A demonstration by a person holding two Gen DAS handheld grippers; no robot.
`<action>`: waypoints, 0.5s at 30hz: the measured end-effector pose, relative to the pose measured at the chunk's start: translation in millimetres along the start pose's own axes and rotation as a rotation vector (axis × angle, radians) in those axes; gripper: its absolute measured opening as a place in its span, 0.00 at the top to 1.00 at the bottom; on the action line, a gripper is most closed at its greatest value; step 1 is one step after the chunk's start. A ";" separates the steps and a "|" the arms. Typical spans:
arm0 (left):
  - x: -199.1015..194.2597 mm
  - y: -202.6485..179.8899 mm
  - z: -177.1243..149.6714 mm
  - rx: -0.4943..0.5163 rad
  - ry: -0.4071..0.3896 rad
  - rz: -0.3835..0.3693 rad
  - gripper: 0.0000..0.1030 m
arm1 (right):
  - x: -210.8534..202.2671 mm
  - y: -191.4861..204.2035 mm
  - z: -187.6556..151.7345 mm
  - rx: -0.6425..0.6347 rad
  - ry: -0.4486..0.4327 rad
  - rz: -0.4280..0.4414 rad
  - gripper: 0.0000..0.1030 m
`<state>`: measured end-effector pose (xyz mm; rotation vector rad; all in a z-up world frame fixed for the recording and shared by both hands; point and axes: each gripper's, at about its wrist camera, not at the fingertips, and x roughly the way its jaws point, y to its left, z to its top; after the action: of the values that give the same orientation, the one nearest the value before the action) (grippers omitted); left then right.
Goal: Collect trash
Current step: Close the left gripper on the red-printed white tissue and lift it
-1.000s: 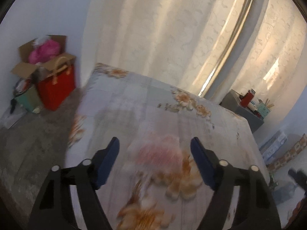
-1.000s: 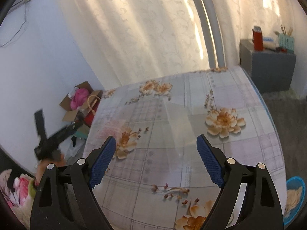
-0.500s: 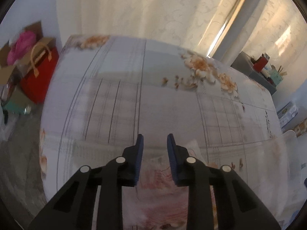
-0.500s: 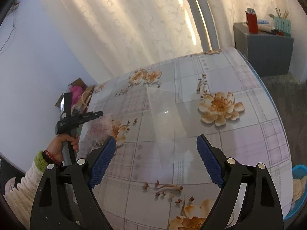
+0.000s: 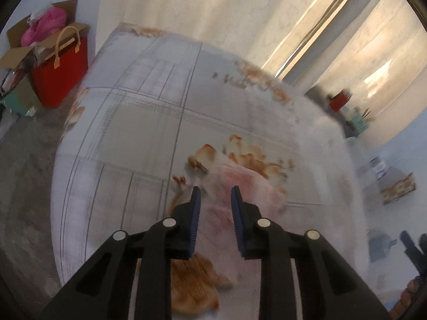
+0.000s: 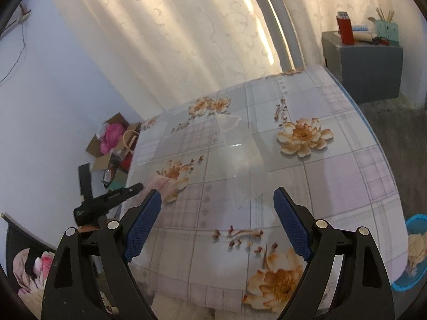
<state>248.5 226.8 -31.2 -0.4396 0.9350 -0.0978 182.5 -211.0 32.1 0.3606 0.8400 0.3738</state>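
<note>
A crumpled clear plastic bag with pink print lies on the floral table and runs back between the narrow jaws of my left gripper. The blue pads seem to press on it while the jaws are opening a little; blur hides the contact. In the right wrist view the left gripper sits at the table's left edge with the pinkish bag at its tip. A flat transparent plastic sheet lies mid-table. My right gripper hovers open above the table, holding nothing.
A blue bin with rubbish stands on the floor at the right. A red tote and an open cardboard box sit by the wall at the left. A grey cabinet with small items stands by the curtains.
The left gripper's jaws went from wide apart to narrow around the pink-printed bag, and the gripper dropped closer to the table. The right gripper stayed open and barely shifted.
</note>
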 end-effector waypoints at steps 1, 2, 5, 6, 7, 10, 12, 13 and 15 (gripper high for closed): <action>-12.5 -0.3 -5.0 -0.008 -0.039 -0.021 0.61 | -3.1 0.1 -1.2 -0.001 -0.003 -0.001 0.20; -24.1 -1.2 -8.5 -0.011 -0.082 -0.037 0.55 | -7.6 -0.4 -2.9 0.001 -0.006 -0.004 0.20; -53.5 -7.6 -19.9 0.030 -0.179 -0.072 0.34 | -16.5 -2.5 -6.6 0.003 -0.014 -0.013 0.20; -56.5 -11.9 -21.0 0.060 -0.182 -0.089 0.23 | -18.1 -3.0 -7.9 0.003 -0.015 -0.016 0.20; -56.1 -19.6 -23.2 0.107 -0.164 -0.101 0.15 | -20.1 -3.4 -10.2 0.003 -0.014 -0.018 0.20; -41.2 -42.9 -30.7 0.240 -0.086 -0.068 0.08 | -20.7 -2.6 -13.3 -0.002 -0.007 -0.025 0.20; -25.3 -59.0 -33.8 0.349 -0.051 -0.035 0.06 | -20.0 -2.0 -14.4 -0.004 -0.001 -0.027 0.20; -18.6 -63.0 -33.8 0.382 -0.042 -0.018 0.06 | -19.8 -1.5 -14.6 -0.004 0.001 -0.026 0.20; -3.2 -69.8 -30.2 0.425 -0.032 0.037 0.06 | -19.3 -0.4 -14.8 -0.003 0.002 -0.024 0.20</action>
<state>230.0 154.5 -15.9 -0.0304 0.8620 -0.2498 159.4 -217.8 35.3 0.3468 0.8453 0.3537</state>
